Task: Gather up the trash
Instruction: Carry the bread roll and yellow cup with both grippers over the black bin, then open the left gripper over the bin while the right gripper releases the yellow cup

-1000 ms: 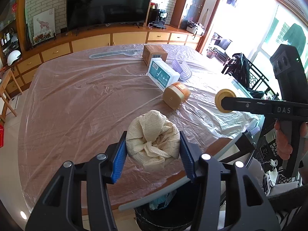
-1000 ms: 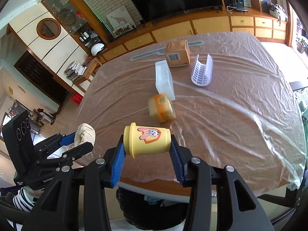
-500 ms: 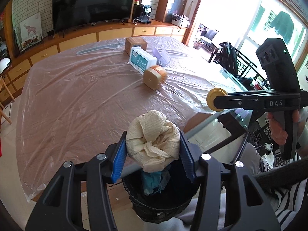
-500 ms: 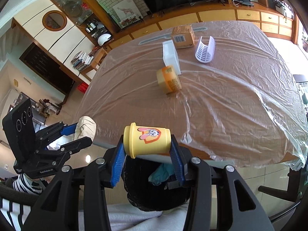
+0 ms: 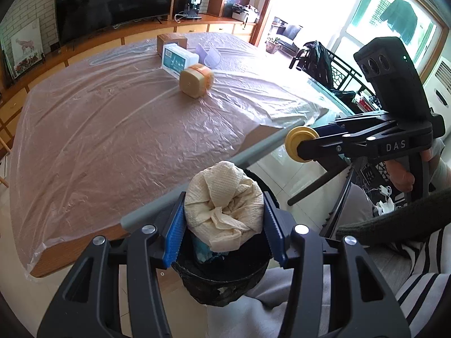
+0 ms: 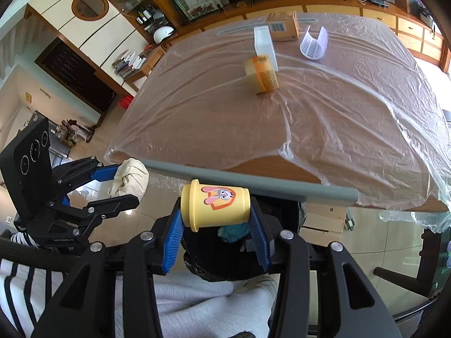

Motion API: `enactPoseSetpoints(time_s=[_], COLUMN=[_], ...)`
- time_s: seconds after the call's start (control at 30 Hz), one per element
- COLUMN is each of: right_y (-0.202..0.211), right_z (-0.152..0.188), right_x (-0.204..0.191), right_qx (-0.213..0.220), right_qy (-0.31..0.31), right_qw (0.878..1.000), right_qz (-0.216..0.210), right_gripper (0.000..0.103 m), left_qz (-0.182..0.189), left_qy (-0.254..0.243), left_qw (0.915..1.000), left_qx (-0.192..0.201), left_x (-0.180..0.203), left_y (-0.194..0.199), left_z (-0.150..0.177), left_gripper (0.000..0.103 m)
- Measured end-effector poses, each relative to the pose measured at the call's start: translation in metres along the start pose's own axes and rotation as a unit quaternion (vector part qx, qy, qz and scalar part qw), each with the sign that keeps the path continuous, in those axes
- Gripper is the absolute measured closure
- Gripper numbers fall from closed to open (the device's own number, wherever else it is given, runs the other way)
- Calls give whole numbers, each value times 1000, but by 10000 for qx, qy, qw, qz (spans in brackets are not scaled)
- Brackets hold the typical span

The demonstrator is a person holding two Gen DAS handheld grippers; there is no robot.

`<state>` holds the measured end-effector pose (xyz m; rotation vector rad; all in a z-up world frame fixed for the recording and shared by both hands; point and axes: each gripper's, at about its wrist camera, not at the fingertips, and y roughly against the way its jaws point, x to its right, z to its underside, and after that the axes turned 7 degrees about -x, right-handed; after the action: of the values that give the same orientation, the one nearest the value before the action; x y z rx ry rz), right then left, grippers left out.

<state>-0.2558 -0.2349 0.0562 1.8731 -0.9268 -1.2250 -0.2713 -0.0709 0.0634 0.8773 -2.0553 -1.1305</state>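
My left gripper [image 5: 224, 219] is shut on a crumpled cream paper towel wad [image 5: 222, 200] and holds it right over the black-lined trash bin [image 5: 222, 281] by the table edge. My right gripper [image 6: 215, 219] is shut on a yellow plastic cup with a rabbit picture [image 6: 215, 207], lying sideways, above the same bin [image 6: 239, 264]. The right gripper with the cup's yellow rim [image 5: 300, 144] also shows in the left wrist view, to the right of the bin. The left gripper with the wad [image 6: 131, 173] shows at the left of the right wrist view.
On the plastic-covered table [image 5: 112, 129] lie an orange-yellow container [image 5: 196, 80], a white box [image 5: 176, 60], a cardboard box [image 5: 172, 40] and a white ribbed holder [image 6: 314, 43]. A grey edge strip [image 6: 253, 184] runs along the table front. The bin holds blue trash [image 6: 234, 231].
Both grippers have pulled back from over the table to past its front edge and now hang over the trash bin, each still holding its item.
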Motion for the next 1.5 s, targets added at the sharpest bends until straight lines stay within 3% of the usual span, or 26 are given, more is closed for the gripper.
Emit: enactPoseSetpoints(time_s=[0.33,0.63,1.5], right_y=[-23,-51,-105], right_z=[18,25,22], right_x=[-2,-4,-7], right_qx=[-430,-708,-1020], right_qy=[209,390,381], right_qw=[9988,9958,9902], right_qz=[145,430,876], right_gripper=[60,60,60], left_qz=[-65,-182,-428], left_qy=[-232,-117,-99], left_qw=[9987,9972,9934], left_qx=[-446,-723,-1055], left_x=[6,-2,-7], left_y=[-24,-50,-92], left_z=[16,26,27], left_gripper=[51,51,51])
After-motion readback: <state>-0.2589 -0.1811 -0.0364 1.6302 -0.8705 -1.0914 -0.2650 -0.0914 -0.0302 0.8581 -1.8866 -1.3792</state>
